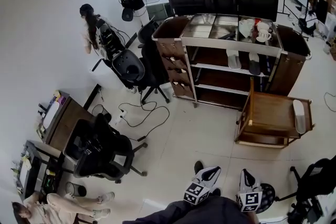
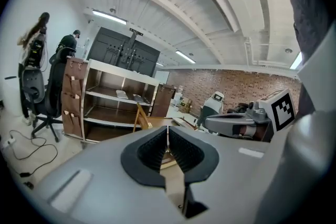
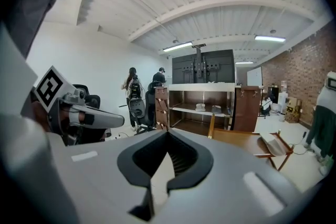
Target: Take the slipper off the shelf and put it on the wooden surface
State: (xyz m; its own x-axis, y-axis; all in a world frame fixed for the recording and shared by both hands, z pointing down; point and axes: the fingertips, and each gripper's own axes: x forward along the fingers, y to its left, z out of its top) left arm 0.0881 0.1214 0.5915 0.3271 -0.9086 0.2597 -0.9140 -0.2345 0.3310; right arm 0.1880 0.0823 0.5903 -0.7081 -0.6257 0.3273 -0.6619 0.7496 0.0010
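Slipper number one, a pale one [image 1: 233, 60], lies on the middle board of the shelf [image 1: 210, 67], with a darker slipper [image 1: 254, 64] just beside it to the right. Both are well inside the open-fronted unit, and neither is touched by anything. In front of the shelf and apart from it stands the wooden surface [image 1: 270, 113], a low table with a raised frame. A third, light slipper [image 1: 299, 115] lies along its right edge, so part of the job may already be done, though I cannot tell that from here. Its broad middle is bare and free for the next slipper. The left gripper [image 1: 203, 180] and the right gripper [image 1: 250, 189] are held low and close to the person's body, far short of the shelf. Each gripper's own view shows its two dark pads pressed tip to tip with nothing between them, so both claws are closed and empty. My reading is that the fetching of a shelf slipper has not begun. What is left is to walk up, part the jaws, reach under the top board, take one slipper, carry it back and lay it down on the wood.
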